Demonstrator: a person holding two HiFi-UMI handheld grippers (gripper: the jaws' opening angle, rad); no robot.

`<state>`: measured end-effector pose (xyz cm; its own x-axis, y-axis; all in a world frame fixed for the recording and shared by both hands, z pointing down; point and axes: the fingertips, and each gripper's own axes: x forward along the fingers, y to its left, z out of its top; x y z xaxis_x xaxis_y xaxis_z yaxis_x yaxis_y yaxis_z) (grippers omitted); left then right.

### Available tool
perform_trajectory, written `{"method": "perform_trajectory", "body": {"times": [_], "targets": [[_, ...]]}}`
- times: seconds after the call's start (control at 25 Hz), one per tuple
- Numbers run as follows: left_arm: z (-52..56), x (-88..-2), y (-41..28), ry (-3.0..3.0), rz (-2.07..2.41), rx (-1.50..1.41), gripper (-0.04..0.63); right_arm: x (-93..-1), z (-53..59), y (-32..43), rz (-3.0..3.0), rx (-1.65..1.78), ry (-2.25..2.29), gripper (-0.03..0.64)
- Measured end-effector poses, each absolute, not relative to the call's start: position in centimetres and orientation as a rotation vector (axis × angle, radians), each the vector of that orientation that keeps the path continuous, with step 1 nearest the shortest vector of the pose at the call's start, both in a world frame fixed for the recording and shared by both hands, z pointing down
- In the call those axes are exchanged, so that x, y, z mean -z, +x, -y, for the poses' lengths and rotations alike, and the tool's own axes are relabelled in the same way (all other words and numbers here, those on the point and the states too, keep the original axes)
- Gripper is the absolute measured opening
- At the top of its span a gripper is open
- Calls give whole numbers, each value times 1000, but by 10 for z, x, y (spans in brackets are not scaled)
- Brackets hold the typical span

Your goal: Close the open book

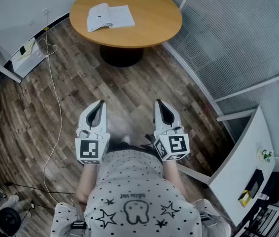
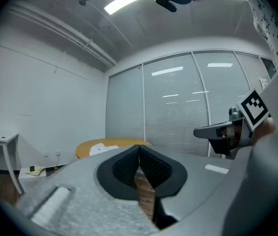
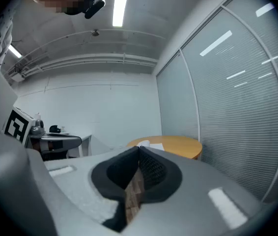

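Note:
An open white book (image 1: 110, 17) lies on the left part of a round wooden table (image 1: 154, 14) at the far end of the room. The same book (image 2: 101, 149) shows small in the left gripper view and the book (image 3: 144, 144) in the right gripper view, on the table (image 3: 178, 144). My left gripper (image 1: 100, 104) and right gripper (image 1: 157, 102) are held side by side close to my body, well short of the table. Both are shut with nothing between their tips. They point level towards the table.
A wooden floor (image 1: 124, 88) lies between me and the table. A white cable (image 1: 55, 107) runs along the floor at the left, near a white box (image 1: 27, 56). White desks (image 1: 238, 167) stand at the right and left. Glass walls with blinds (image 1: 238, 38) line the right side.

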<state>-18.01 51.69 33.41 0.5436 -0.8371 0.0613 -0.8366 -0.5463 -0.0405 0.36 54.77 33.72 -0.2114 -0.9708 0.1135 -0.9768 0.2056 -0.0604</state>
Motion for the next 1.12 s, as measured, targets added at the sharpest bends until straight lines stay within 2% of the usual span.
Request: {"method": "perform_trajectory", "body": {"times": [1.12], "targets": [[-516,-337,-163,-2797,-1442,110,11,-350,-556,28,2337,-293,1986,5]]}}
